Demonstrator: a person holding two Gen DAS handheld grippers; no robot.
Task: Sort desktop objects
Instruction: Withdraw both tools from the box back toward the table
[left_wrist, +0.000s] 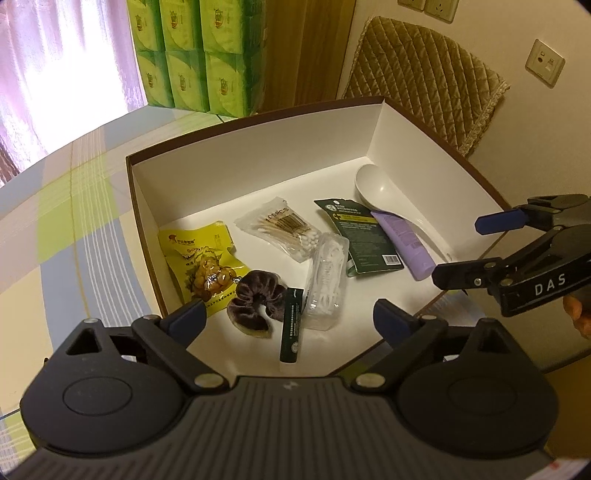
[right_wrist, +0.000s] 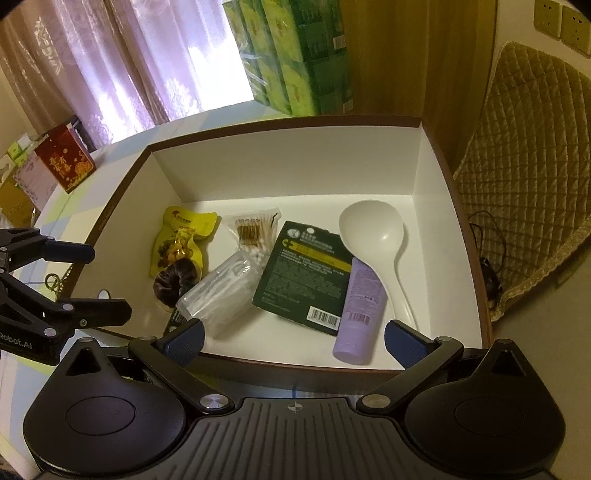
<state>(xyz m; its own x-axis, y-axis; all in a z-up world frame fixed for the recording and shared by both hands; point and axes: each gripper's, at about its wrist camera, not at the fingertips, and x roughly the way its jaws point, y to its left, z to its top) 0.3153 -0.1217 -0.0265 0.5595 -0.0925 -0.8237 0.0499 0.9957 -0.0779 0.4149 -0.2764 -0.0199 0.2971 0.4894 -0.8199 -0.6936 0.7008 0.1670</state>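
lying in the white-lined cardboard box (left_wrist: 258, 147), slim dark green tube (left_wrist: 291, 325) points lengthwise at the left gripper (left_wrist: 290, 314).
left gripper wide and empty, nearer; right gripper (right_wrist: 293, 338) also wide, over the lilac plastic tube (right_wrist: 360, 310).

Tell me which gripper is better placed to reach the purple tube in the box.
Probably the right gripper: open, with the purple tube just beyond its fingers. The left gripper, also open, faces the scrunchie and dark green tube instead.
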